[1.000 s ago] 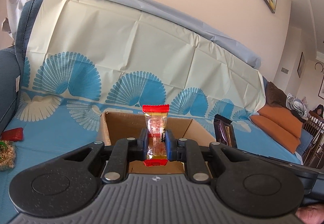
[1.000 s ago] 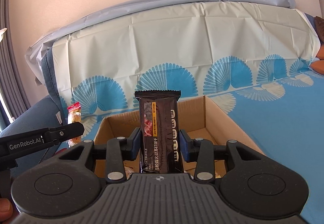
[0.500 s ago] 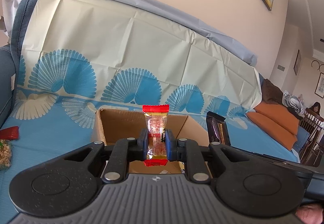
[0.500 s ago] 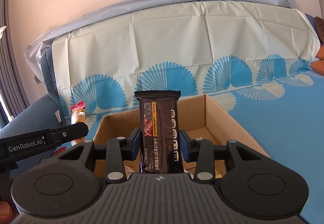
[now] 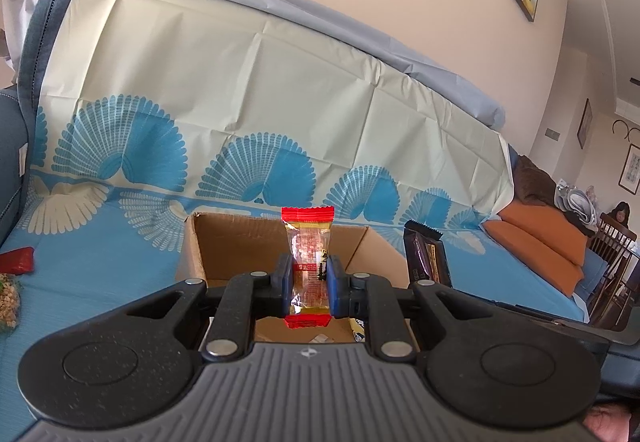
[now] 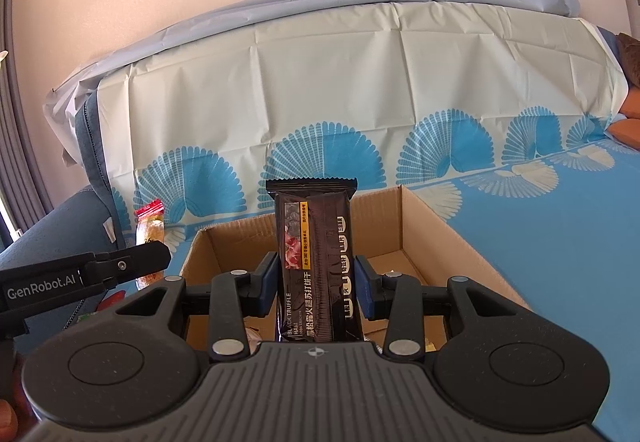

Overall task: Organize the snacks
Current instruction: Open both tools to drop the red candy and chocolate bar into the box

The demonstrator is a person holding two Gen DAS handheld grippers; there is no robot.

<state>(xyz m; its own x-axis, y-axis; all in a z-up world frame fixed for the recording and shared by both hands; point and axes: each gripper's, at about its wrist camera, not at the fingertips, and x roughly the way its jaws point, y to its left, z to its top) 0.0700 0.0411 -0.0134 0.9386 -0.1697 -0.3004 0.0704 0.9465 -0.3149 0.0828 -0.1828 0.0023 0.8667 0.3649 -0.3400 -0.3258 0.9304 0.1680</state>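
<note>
My left gripper [image 5: 307, 278] is shut on a small clear snack packet with red ends [image 5: 307, 242], held upright over the near edge of an open cardboard box [image 5: 240, 242]. My right gripper [image 6: 316, 282] is shut on a dark brown cracker pack [image 6: 314, 262], upright above the same box [image 6: 440, 230]. The cracker pack also shows to the right in the left wrist view [image 5: 426, 256]. The red-ended packet [image 6: 150, 226] and the left gripper's side show at the left in the right wrist view. A few wrapped snacks lie on the box floor.
The box sits on a sofa under a blue and cream fan-print cover [image 5: 120, 242]. A red packet [image 5: 16, 260] and a bag of mixed snacks [image 5: 8, 298] lie at the far left. Orange cushions [image 5: 540, 238] lie at the right.
Both grippers have moved slightly forward over the box with their snacks still held. The box looks closer and lower in both views.
</note>
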